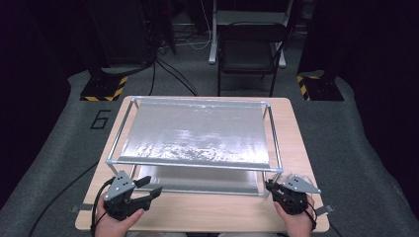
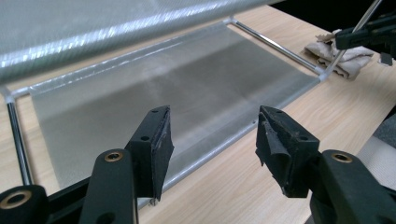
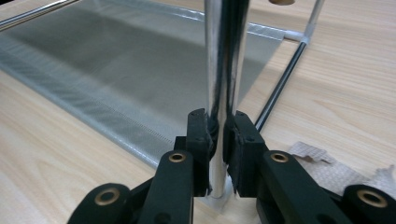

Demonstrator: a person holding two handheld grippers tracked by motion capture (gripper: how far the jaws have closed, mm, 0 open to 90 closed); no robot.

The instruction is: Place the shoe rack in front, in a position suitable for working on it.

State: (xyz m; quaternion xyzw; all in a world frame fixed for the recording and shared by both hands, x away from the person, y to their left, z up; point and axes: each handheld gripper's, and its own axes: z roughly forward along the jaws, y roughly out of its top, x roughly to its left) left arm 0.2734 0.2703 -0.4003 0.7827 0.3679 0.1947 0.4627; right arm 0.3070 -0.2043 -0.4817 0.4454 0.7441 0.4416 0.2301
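Overhead, light wooden surface [image 1: 197, 210] carrying a two-tier rack of thin silver metal rods with sheets of shiny translucent mesh [image 1: 195, 133] stretched across the upper and lower levels. Rack set square on the surface, its long front edge toward the person.

Left gripper [image 1: 152, 190], black with a grey three-cornered plate on top, held in the person's left hand [image 1: 116, 219] at the near left corner of the rack. Jaws spread wide, pinching nothing, pointed across the front edge of the lower mesh sheet [image 2: 163, 102], close to it but not touching.

Right gripper [image 1: 272, 190], likewise black with a grey plate, held in the person's right hand [image 1: 296, 222] at the near right corner. Jaws pressed together on the upright silver corner post [image 3: 224, 56], gripping it low down, just above the white corner joint [image 3: 219, 198] resting on the surface.

Crumpled pale cloth [image 2: 343, 56] lying on the surface just outside that right corner, beside the post.

Beyond the surface, grey carpet with a dark folding chair [image 1: 249, 47] and yellow-and-black striped stand bases [image 1: 104, 89].
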